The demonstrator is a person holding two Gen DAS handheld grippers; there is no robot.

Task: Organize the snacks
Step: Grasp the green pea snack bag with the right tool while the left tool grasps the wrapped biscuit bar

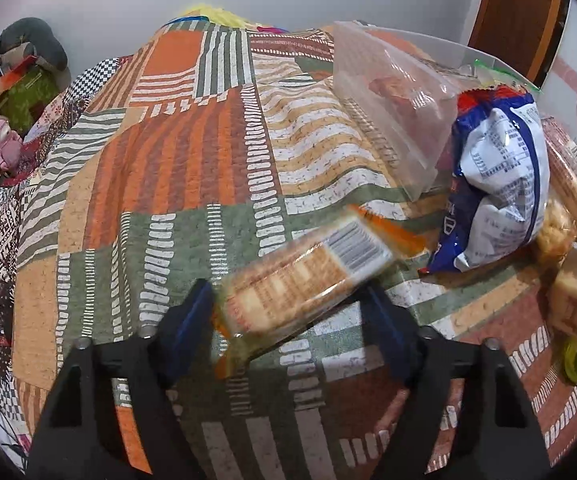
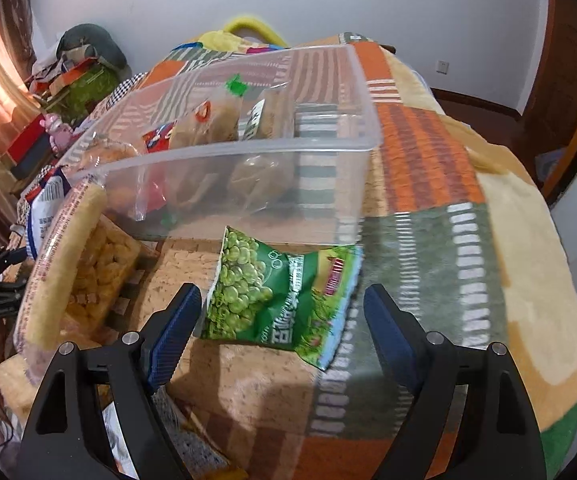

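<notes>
Now left tool (image 1: 288,304) pinching crinkly cracker sleeve (image 1: 308,272); right tool (image 2: 282,308) agape over glossy pea packet (image 2: 272,300).

Home bedroom — quilted bed (image 1: 176,168), wooden door (image 1: 524,12).

The bed cover (image 1: 176,168) carries all items. In the left wrist view, a cracker pack (image 1: 308,276) lies between the fingers of the left gripper (image 1: 288,316); contact with the pads cannot be confirmed. Beyond it to the right stands the bin (image 1: 388,92), with a large snack bag (image 1: 500,184) leaning just beside its near end. In the right wrist view, a pea packet (image 2: 272,300) lies between the fingers of the right gripper (image 2: 282,324), apart from both pads, just before the bin's near wall. Several bagged snacks (image 2: 208,128) sit inside the bin. A long biscuit sleeve (image 2: 64,264) lies left of the packet.
</notes>
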